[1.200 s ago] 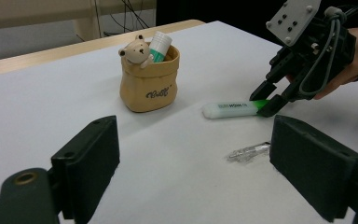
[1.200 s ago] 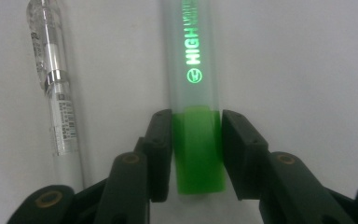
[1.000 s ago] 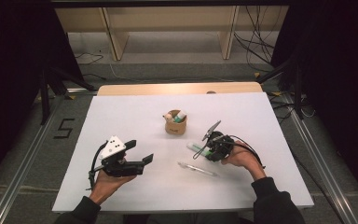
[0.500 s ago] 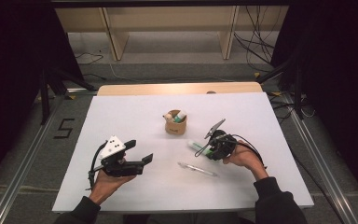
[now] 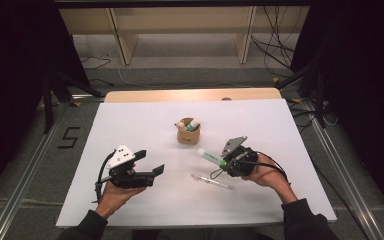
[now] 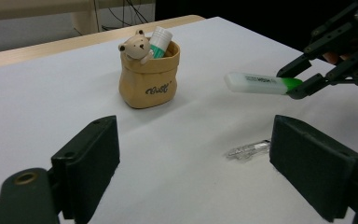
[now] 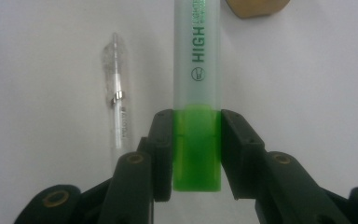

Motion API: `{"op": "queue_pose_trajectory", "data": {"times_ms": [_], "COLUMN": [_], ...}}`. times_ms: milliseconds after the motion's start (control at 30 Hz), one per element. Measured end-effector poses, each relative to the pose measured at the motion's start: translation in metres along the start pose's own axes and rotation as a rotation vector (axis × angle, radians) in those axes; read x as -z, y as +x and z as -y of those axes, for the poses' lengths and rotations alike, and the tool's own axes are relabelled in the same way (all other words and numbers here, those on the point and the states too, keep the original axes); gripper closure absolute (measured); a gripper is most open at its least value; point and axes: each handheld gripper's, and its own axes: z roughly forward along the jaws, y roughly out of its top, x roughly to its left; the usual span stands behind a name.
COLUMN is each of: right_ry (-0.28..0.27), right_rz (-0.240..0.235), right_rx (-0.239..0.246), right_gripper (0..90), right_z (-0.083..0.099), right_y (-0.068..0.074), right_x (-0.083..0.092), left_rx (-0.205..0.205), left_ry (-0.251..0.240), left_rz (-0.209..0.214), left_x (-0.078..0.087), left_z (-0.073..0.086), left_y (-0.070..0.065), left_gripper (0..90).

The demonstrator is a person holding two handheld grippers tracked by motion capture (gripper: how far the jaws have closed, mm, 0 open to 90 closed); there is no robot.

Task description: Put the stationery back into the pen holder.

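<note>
The right gripper (image 5: 223, 161) is pinching the green end of a marker (image 5: 211, 157) tight between its two jaws and holding it up off the white table (image 5: 130, 120). The marker's long body is sticking straight out from the jaws and pointing toward the little bear cup (image 5: 188, 131), which is standing near, a bit farther back. The left gripper (image 5: 151, 162) is waiting with its jaws wide and nothing in them. It is sitting farther from the cup. A clear pen (image 5: 211, 181) is lying flat on the table just beside the right gripper.
</note>
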Motion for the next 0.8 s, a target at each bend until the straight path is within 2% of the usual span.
{"op": "queue_pose_trajectory", "data": {"times_ms": [167,400,600,633,800], "right_ry": [-0.037,-0.078,-0.100,-0.093,-0.113], "right_rz": [0.058,0.166,0.260,0.296,0.366], "right_rx": [0.111,0.245,0.360,0.409,0.492], "right_gripper": [67.4,67.3,67.4,67.4,67.3], "right_z": [0.000,-0.003,-0.004,-0.003,-0.002], "right_y": [0.021,0.041,0.059,0.062,0.073], "right_x": [0.012,0.020,0.019,0.017,0.013], "left_rx": [-0.006,-0.027,-0.052,-0.055,-0.083], "left_ry": [0.032,0.086,0.109,0.112,0.137], "left_rz": [0.019,0.059,0.081,0.084,0.104], "left_x": [-0.004,-0.011,-0.014,-0.015,-0.017], "left_z": [-0.003,-0.013,-0.026,-0.028,-0.035], "left_y": [-0.001,-0.006,-0.009,-0.009,-0.014], "left_gripper": [15.4,15.5,15.5,15.6,15.6]}}
